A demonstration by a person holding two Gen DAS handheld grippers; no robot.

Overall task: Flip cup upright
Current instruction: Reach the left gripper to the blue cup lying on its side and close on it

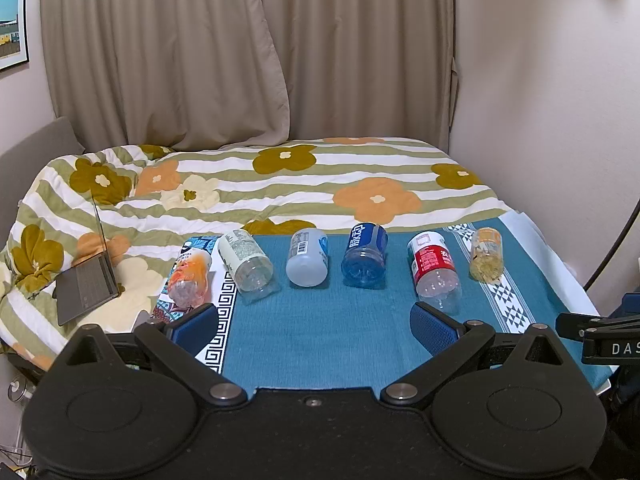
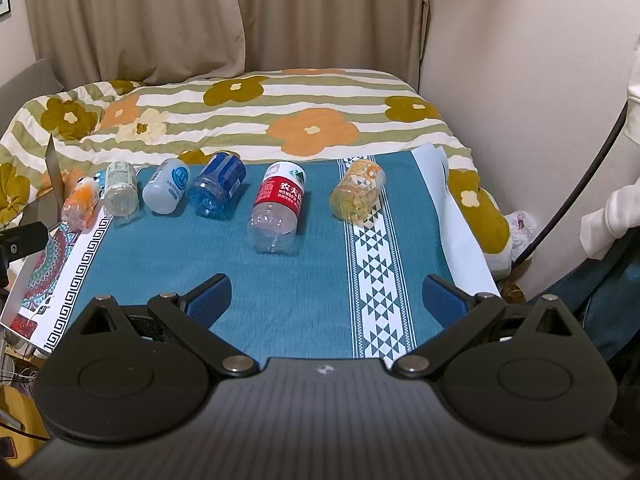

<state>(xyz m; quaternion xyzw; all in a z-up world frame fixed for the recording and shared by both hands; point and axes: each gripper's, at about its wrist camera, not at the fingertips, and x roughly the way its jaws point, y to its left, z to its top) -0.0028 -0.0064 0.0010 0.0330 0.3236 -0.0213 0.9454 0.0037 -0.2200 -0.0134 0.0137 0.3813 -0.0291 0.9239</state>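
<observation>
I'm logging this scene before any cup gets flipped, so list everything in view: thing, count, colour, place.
orange cup: 1, orange print, lying on its side, far left of the row
white-label cup: 1, clear, lying beside it
pale cup: 1, whitish with blue label, lying mid-row
blue cup: 1, blue, lying mid-row
red-label cup: 1, clear with red label, lying right of centre
yellow cup: 1, yellow-orange, lying far right
tablecloth: 1, teal with white patterned bands, under the row
quilt: 1, striped with flowers, behind
laptop: 1, grey, open on the quilt, left
curtains: beige, back wall
left gripper: 1, black, blue pads, open
right gripper: 1, same, open
</observation>
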